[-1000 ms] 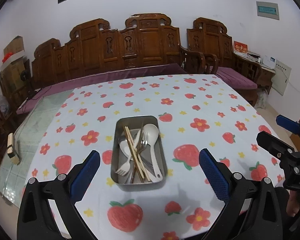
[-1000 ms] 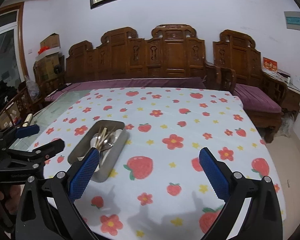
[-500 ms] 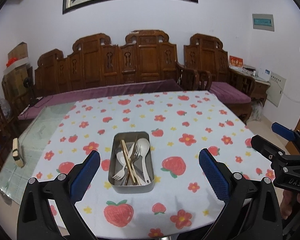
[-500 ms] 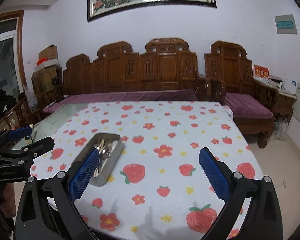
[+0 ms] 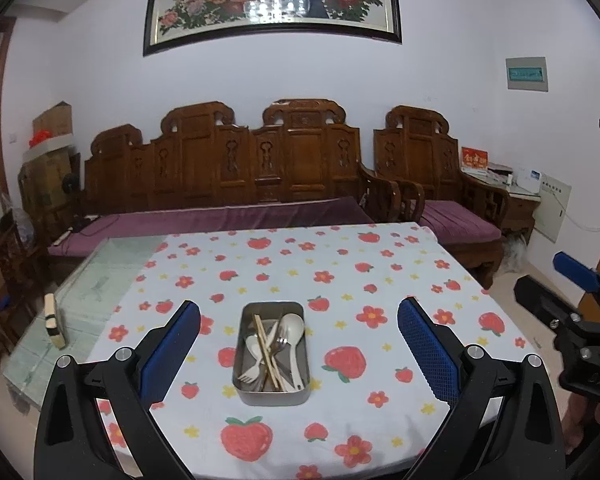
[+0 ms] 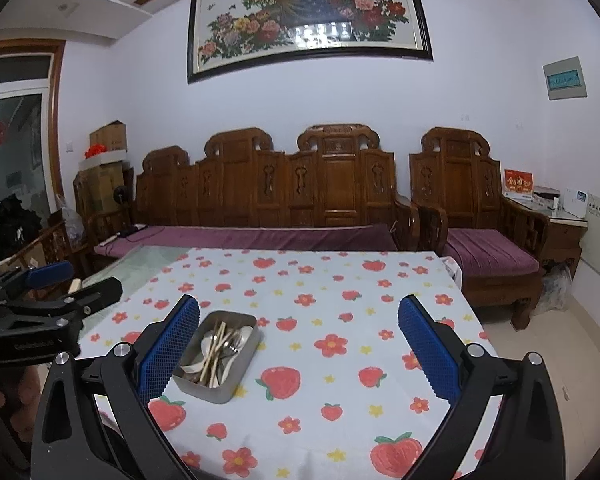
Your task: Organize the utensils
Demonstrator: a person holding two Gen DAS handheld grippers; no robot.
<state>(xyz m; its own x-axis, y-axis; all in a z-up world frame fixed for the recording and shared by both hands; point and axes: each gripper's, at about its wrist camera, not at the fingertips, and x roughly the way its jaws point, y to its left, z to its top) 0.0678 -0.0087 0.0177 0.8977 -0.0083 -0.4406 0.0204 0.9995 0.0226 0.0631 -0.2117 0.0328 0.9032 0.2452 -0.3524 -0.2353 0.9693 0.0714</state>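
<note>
A rectangular metal tray [image 5: 245,391] stands near the front edge of the strawberry-print table. In it lie a white spoon [image 5: 293,330], wooden chopsticks [image 5: 265,346], a white fork [image 5: 247,376] and a metal fork, all piled together. The tray [image 6: 236,385] also shows in the right wrist view, at the left. My left gripper [image 5: 299,338] is open and empty, held back from the table, in line with the tray. My right gripper [image 6: 299,338] is open and empty, to the right of the tray. The right gripper also shows at the right edge of the left wrist view [image 5: 572,292].
The tablecloth [image 5: 340,272] covers most of a glass-topped table; bare glass [image 5: 96,280] shows at the left with a small block [image 5: 54,320] on it. A carved wooden sofa [image 5: 260,168] with purple cushions stands behind. A side table [image 6: 564,220] is at the right.
Both grippers have drawn back and risen away from the table, so the tray looks smaller and more of the wall and painting shows. The tray and utensils have not moved.
</note>
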